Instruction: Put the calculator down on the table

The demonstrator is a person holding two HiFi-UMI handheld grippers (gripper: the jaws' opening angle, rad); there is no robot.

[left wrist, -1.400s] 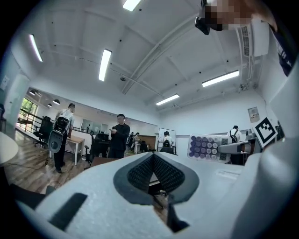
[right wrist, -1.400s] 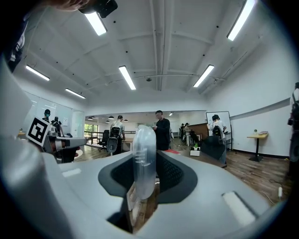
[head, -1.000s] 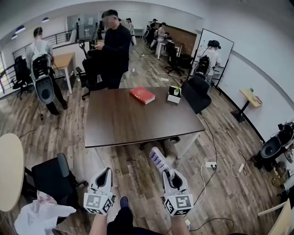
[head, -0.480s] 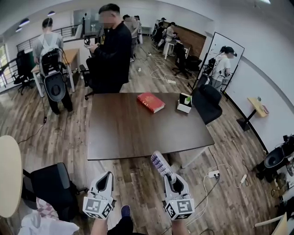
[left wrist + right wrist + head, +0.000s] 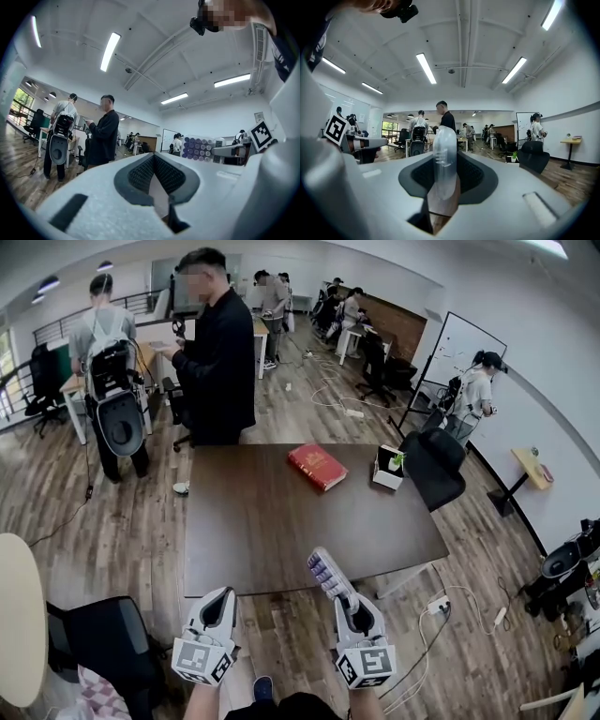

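**Calculator held at table's edge**

The right gripper (image 5: 347, 600) pinches the calculator (image 5: 327, 573) edge-on between its jaws. The keypad end juts toward 11 o'clock, aloft by the near edge of the brown table (image 5: 272, 521). At 9 o'clock, the left gripper (image 5: 221, 598) has its jaws pressed together, empty.

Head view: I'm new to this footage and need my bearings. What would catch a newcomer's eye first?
The calculator with purple keys, clamped in the right gripper, points at the near edge of the dark brown table. At the table's far side lie a red book and a small white box with a plant, and a person in a black jacket stands just beyond it.
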